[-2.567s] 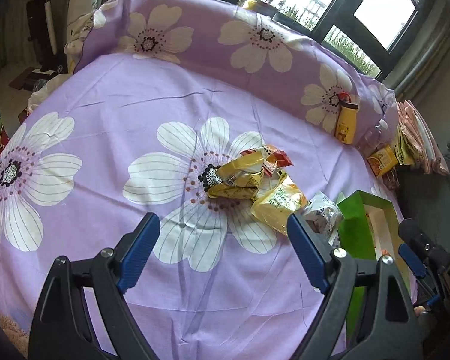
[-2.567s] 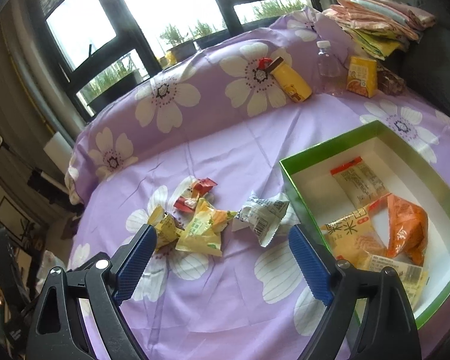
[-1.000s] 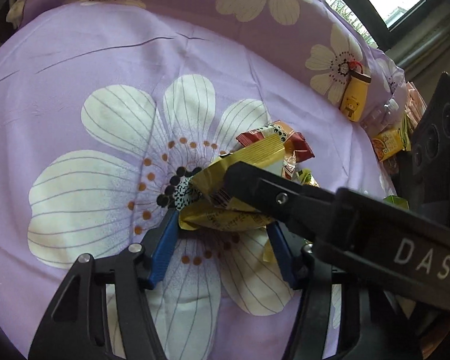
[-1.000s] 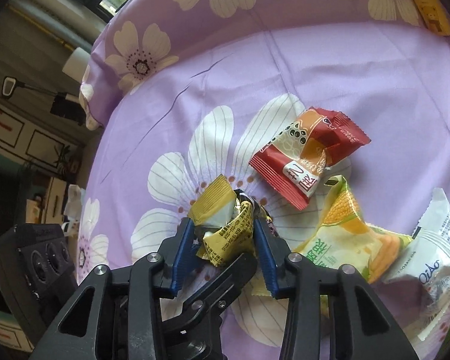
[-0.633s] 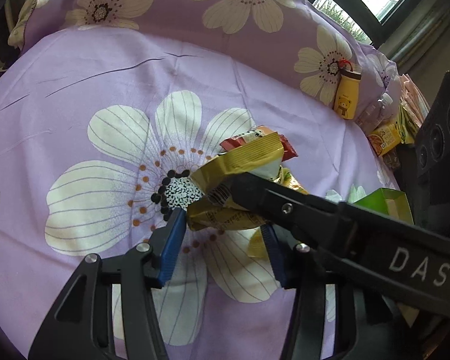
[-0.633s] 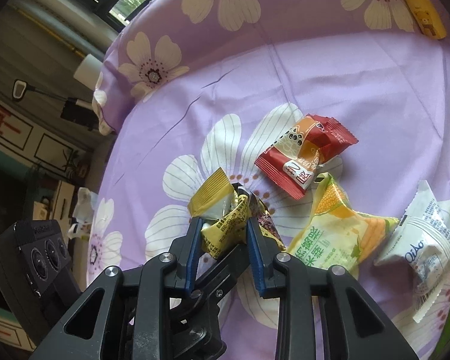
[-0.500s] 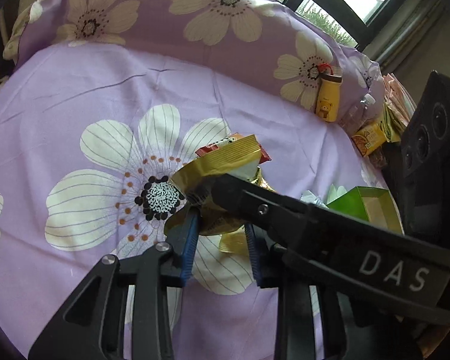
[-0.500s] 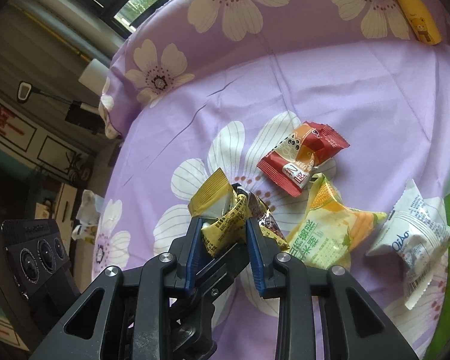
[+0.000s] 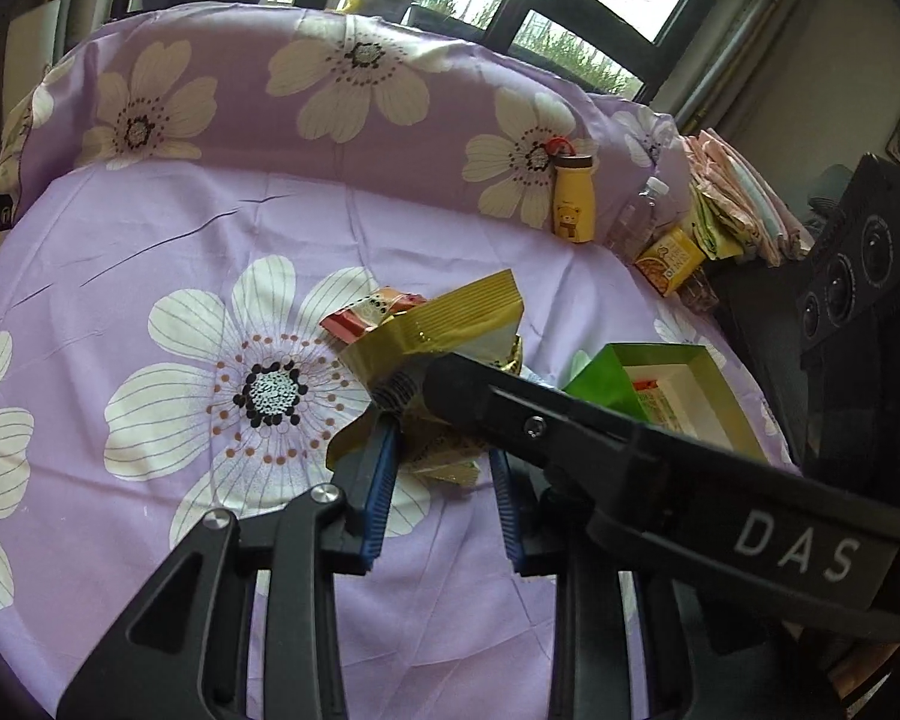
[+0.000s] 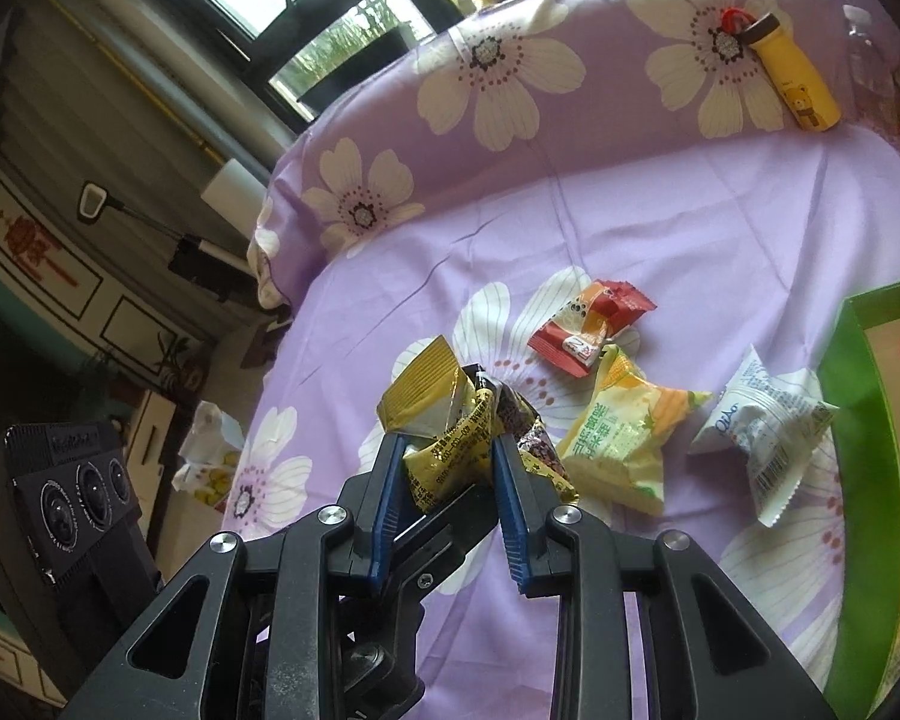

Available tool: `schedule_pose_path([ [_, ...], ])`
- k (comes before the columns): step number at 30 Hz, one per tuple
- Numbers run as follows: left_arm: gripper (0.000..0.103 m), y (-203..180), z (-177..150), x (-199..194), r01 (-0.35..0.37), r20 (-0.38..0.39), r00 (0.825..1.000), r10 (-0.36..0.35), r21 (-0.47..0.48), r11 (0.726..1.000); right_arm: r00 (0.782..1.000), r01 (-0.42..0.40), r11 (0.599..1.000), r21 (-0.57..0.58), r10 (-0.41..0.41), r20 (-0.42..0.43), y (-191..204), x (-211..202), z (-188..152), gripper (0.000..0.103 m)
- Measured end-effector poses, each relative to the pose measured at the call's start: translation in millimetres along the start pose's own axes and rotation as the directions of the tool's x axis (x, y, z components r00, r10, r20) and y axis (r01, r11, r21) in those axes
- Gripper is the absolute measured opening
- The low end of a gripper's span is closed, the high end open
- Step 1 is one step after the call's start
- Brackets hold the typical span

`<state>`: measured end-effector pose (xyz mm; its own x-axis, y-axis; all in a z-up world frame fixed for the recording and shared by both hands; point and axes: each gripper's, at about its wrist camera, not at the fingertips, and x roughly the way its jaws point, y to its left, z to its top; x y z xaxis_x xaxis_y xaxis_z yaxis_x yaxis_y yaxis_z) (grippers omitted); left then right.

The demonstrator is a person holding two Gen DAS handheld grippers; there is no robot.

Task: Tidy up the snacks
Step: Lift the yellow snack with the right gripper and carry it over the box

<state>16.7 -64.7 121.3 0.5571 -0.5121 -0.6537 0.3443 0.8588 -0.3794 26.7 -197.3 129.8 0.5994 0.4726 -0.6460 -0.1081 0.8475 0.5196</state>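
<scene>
While it hangs clear of the purple floral sheet [image 10: 720, 228], a crumpled gold snack packet [image 10: 444, 420] sits clamped at once by the right gripper [image 10: 447, 468] and the left gripper [image 9: 444, 450], jaws nearly closed; three packets lie beside a green box [image 10: 852, 420].

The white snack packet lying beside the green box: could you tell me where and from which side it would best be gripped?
Grip the white snack packet across its puffed middle, coming from above with the fingers closing over its narrower width. It lies flat and alone on the purple sheet, clear of the green box and the yellow-green packet, so both long sides look free.
</scene>
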Motion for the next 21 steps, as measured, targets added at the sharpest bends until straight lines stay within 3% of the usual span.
schedule_pose_path([
  [9, 0.028, -53, -4, -13, 0.051, 0.037, 0.998, -0.055, 0.116, 0.992, 0.991, 0.003, 0.999, 0.032, -0.008, 0.132, -19, -59, -8, 0.032],
  [15, 0.028, -94, -5, 3, 0.077, 0.022, 0.996, -0.082, 0.174, 0.982, 0.983, 0.026, 0.996, 0.084, -0.04, 0.179, -47, -87, -7, 0.032],
  [21, 0.028, -130, -5, 34, 0.142, -0.045, 0.99, -0.136, 0.208, 0.968, 0.975, 0.07, 0.984, 0.165, -0.102, 0.196, -87, -110, -5, 0.032],
])
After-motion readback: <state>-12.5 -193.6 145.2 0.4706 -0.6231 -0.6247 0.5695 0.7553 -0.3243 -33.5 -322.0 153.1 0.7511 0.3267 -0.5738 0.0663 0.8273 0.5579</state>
